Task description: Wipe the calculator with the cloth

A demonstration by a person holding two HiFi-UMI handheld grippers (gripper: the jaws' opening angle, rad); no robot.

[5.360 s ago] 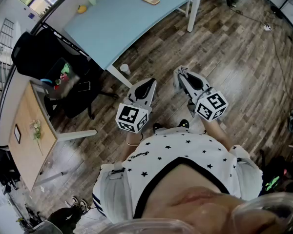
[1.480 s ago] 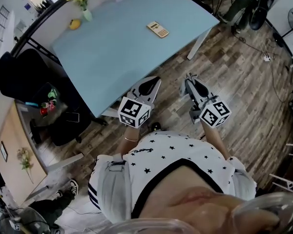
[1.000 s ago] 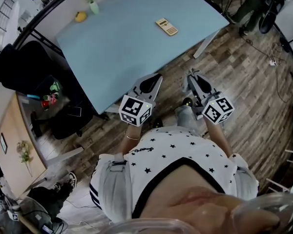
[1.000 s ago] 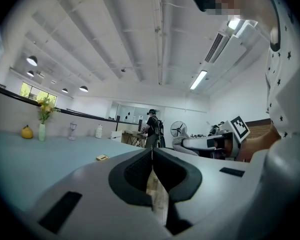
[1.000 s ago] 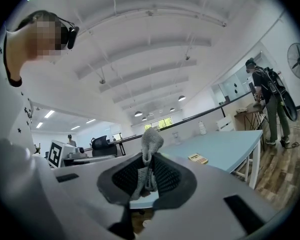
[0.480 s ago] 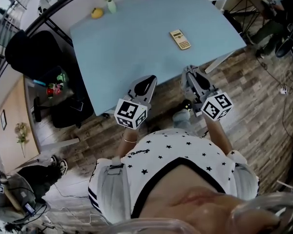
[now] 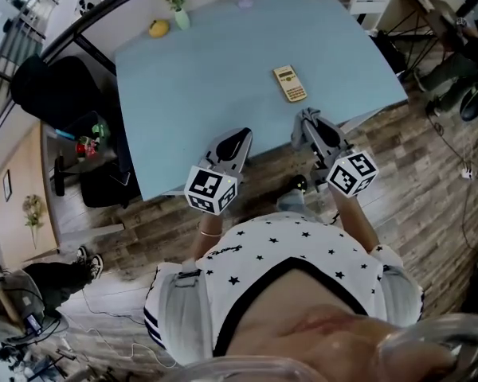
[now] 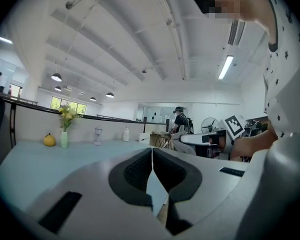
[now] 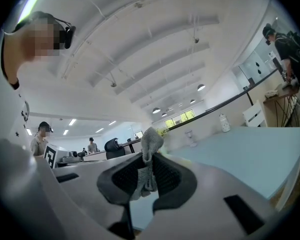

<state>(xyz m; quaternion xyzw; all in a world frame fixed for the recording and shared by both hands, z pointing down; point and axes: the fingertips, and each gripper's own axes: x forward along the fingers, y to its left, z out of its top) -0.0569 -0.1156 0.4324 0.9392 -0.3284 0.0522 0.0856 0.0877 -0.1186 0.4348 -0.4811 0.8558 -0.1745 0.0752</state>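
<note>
Grey cloth [image 9: 150, 143] is pinched in the right gripper [image 7: 309, 122]; the left gripper [image 7: 237, 140] is closed, empty. The calculator [image 7: 290, 83] lies on the tabletop [image 7: 199, 70] ahead of the right gripper, well apart.

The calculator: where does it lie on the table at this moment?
In the head view the calculator lies on the right part of the blue table, just beyond the right gripper, far from the vase at the back left.

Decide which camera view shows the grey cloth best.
The right gripper view: the right tool clamps the cloth mid-frame. The head view shows that tool, but the cloth cannot be made out there; the left gripper view shows none of it.
</note>
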